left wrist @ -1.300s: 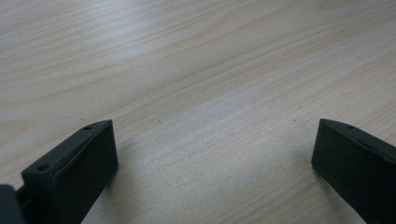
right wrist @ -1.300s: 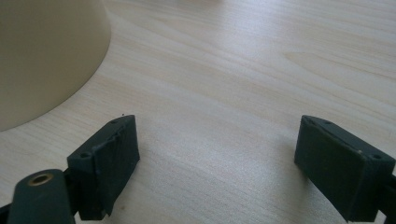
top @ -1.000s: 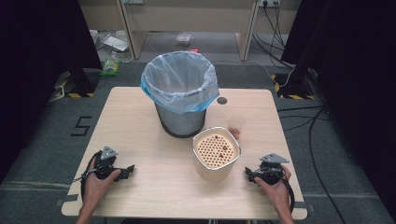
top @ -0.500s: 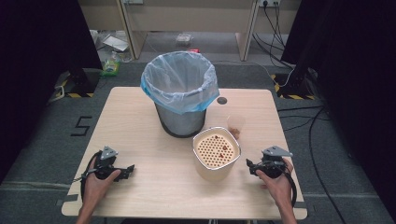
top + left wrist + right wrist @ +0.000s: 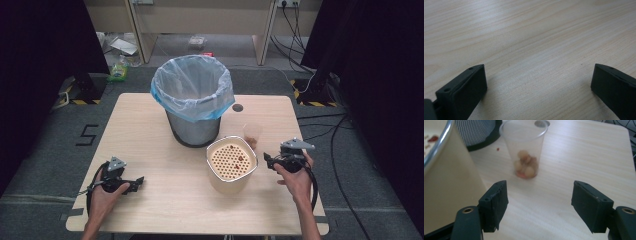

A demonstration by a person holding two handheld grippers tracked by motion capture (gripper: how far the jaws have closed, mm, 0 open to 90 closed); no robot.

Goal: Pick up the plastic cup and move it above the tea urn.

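- The right gripper has risen off the table since a second ago and now hangs in the air just right of the cream strainer pot, pointing left and slightly away from the person.
- Its jaws have just been closing a little; in the right gripper view they stand wide apart with only bare wood between them, gripping nothing.
- The clear plastic cup stands upright straight ahead of those jaws, a small heap of food scraps at its bottom. In the high view the cup sits just behind the strainer pot's right shoulder, close to it but, as far as I can tell, not touching.
- My reading: the lift and the aim mean a reach for the cup has begun. The cup is not yet between the jaws, so the grip lies ahead.
- The left gripper is where it was a second ago, low at the near left of the table. Its own view shows both jaws spread wide over plain wood, empty.
- The bin with the blue liner stands at the far middle of the table, behind the strainer pot, mouth open.
- A few red bits lie on the perforated insert of the strainer pot, so scraps likely belong there or in the bin.
- The cup looks thin and light; a hard squeeze could crush it.
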